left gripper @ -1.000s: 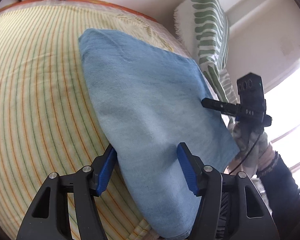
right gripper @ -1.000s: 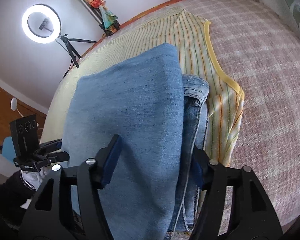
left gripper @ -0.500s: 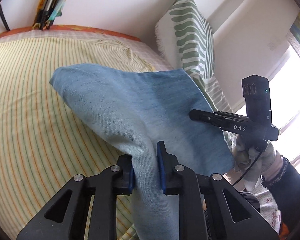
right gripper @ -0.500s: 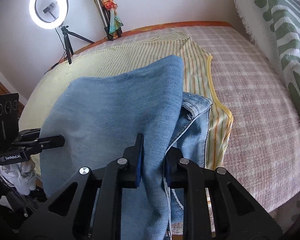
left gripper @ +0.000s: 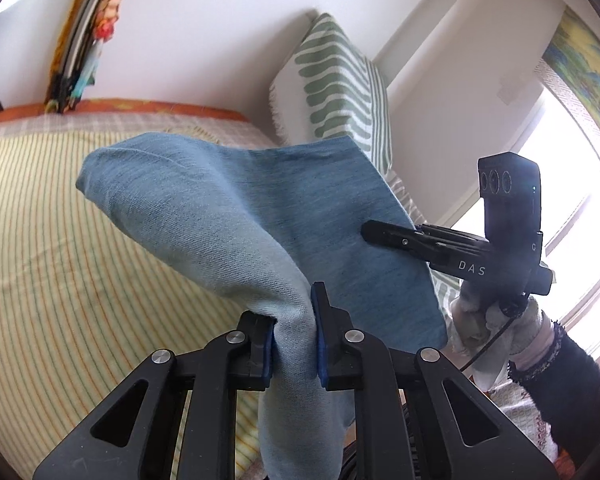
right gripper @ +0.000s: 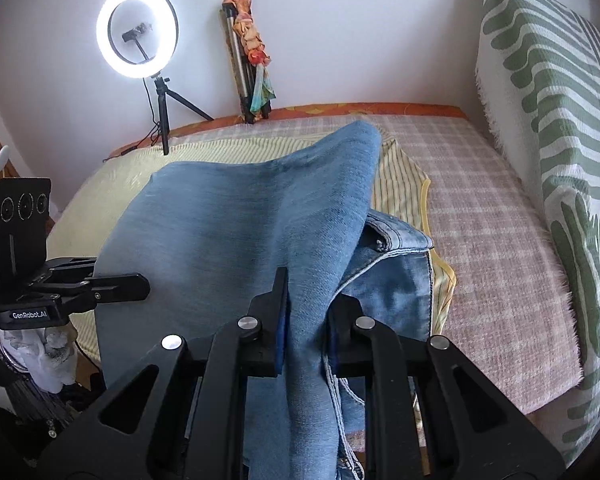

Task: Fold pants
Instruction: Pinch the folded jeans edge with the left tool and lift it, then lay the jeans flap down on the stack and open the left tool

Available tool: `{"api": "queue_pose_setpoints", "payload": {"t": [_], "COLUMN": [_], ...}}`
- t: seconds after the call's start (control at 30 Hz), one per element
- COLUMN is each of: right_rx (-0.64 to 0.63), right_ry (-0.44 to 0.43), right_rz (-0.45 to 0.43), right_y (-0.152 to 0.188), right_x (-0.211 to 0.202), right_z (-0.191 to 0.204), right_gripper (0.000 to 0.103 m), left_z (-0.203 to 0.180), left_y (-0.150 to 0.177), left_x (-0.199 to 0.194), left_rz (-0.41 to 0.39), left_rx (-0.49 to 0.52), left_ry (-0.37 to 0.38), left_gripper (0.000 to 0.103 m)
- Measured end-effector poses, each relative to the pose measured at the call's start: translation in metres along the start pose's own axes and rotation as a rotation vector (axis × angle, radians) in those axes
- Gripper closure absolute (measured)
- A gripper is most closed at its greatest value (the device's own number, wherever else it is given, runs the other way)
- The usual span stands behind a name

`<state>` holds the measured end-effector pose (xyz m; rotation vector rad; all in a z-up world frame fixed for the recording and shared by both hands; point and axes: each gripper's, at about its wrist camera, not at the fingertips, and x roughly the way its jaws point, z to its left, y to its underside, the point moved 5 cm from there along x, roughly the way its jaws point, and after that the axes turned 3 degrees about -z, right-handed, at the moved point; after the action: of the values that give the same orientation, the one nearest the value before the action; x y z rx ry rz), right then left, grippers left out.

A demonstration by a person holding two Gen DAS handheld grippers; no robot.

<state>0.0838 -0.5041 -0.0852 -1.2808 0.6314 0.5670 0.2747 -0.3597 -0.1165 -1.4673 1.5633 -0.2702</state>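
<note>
The folded blue denim pants (left gripper: 227,220) hang lifted above the bed, held at their near edge by both grippers. My left gripper (left gripper: 293,332) is shut on the fabric at one corner. My right gripper (right gripper: 306,316) is shut on the other corner; the waistband with a button (right gripper: 396,240) sags to its right. The pants also fill the middle of the right wrist view (right gripper: 239,232). Each gripper shows in the other's view: the right one (left gripper: 396,236) and the left one (right gripper: 111,284).
A yellow striped sheet (left gripper: 59,280) covers the bed, over a pink checked cover (right gripper: 492,240). A green-and-white patterned cushion (right gripper: 560,120) stands at the right. A lit ring light on a tripod (right gripper: 137,32) and a folded tripod (right gripper: 247,56) stand by the far wall.
Both grippers went from open around the pants' near edge to shut on it, then lifted the fabric off the bed so it bunches and hangs between them.
</note>
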Motion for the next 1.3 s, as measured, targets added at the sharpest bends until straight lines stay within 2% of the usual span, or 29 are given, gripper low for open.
{"api": "queue_pose_setpoints", "payload": {"t": [0.23, 0.47, 0.83, 1.13, 1.3], "right_rx": [-0.054, -0.056, -0.046, -0.037, -0.032], "right_ry": [0.029, 0.038, 0.021, 0.008, 0.007], "right_rz": [-0.091, -0.151, -0.150, -0.120, -0.091], "right_y": [-0.048, -0.105, -0.185, -0.219, -0.225], "right_x": [-0.019, 0.002, 0.092, 0.174, 0.216], "right_z": [0.012, 0.002, -0.043, -0.073, -0.092], "right_gripper": [0.087, 0.087, 0.087, 0.087, 0.087], "left_z": [-0.008, 0.004, 0.058, 0.117, 0.142], "left_y": [-0.047, -0.098, -0.173, -0.211, -0.218], "left_x": [-0.011, -0.001, 0.050, 0.102, 0.130], "left_rz": [-0.064, -0.100, -0.103, -0.073, -0.051], "left_rx": [0.067, 0.119, 0.144, 0.112, 0.100], "left_ry": [-0.005, -0.037, -0.099, -0.142, -0.173], "left_gripper": [0.089, 0.089, 0.089, 0.089, 0.089]}}
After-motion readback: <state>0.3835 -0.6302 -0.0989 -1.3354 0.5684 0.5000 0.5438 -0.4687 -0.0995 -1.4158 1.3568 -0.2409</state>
